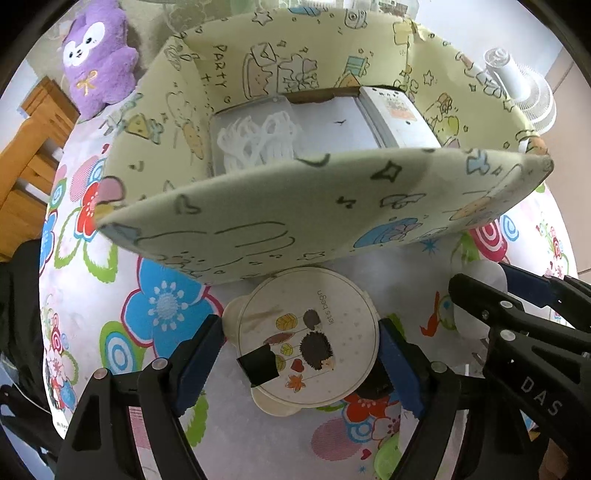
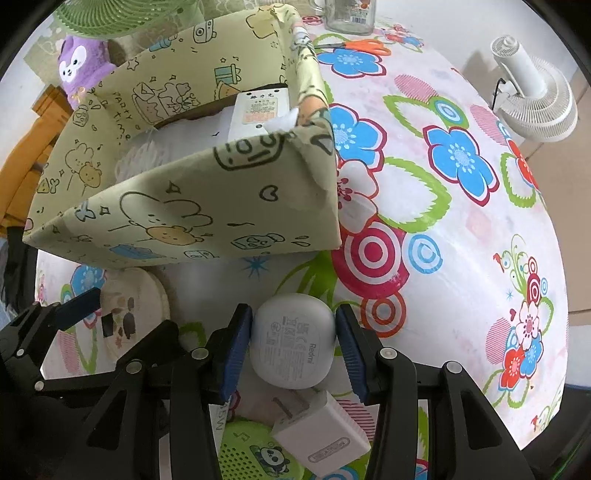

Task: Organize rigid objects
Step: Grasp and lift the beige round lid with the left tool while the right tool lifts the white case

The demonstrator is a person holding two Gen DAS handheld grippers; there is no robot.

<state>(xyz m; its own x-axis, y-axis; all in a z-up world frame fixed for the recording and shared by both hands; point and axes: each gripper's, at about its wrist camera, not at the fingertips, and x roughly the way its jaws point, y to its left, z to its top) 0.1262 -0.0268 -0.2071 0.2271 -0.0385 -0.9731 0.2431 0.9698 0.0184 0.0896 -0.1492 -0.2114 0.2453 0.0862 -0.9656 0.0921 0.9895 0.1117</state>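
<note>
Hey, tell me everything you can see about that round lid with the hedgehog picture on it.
The hedgehog lid is a round, cream-coloured disc, apparently plastic, with small tabs on its rim. Its face shows hedgehogs, autumn leaves and the words "let's begin"; a strip of black tape sticks near one edge. It lies flat, print up, on the flowered tablecloth just in front of the yellow box, between the blue pads of the left tongs, which sit at its edges.

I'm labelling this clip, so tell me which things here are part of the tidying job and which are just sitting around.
Part of the job:
left gripper around the round hedgehog lid
right gripper gripping the white earbud case
patterned box
white charger plug

Just lying about:
purple plush toy
white fan
glass jar
orange scissors
</note>
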